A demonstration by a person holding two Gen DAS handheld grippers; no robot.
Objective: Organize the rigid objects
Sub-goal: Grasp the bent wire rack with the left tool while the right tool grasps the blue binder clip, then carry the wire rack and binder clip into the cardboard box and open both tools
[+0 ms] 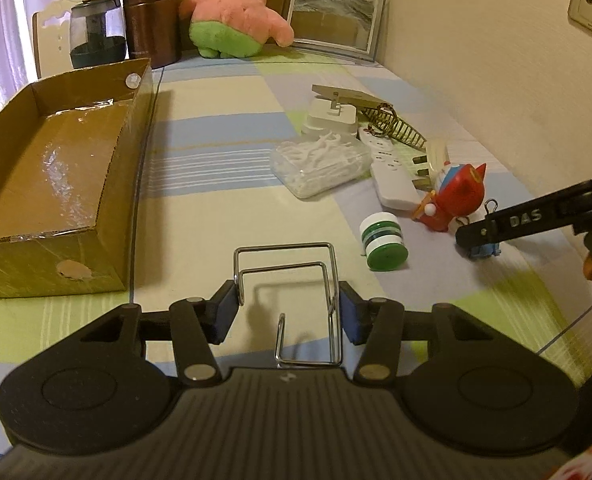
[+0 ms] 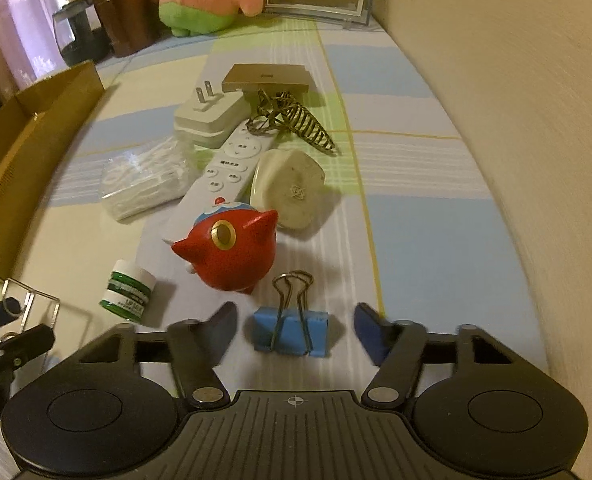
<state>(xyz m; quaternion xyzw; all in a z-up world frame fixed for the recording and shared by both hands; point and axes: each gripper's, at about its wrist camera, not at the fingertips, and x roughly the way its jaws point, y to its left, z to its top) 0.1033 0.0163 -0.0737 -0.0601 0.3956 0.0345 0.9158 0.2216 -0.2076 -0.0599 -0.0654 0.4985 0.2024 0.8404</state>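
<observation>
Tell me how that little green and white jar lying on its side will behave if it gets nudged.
The green and white jar lies on its round side, so it will probably roll. It looks small and plastic, likely light. Its smooth wall may slip between pads.

Our left gripper and right gripper are matte black, with blue finger pads, round silver pivot screws, ribbed bases and white "DAS" lettering.
</observation>
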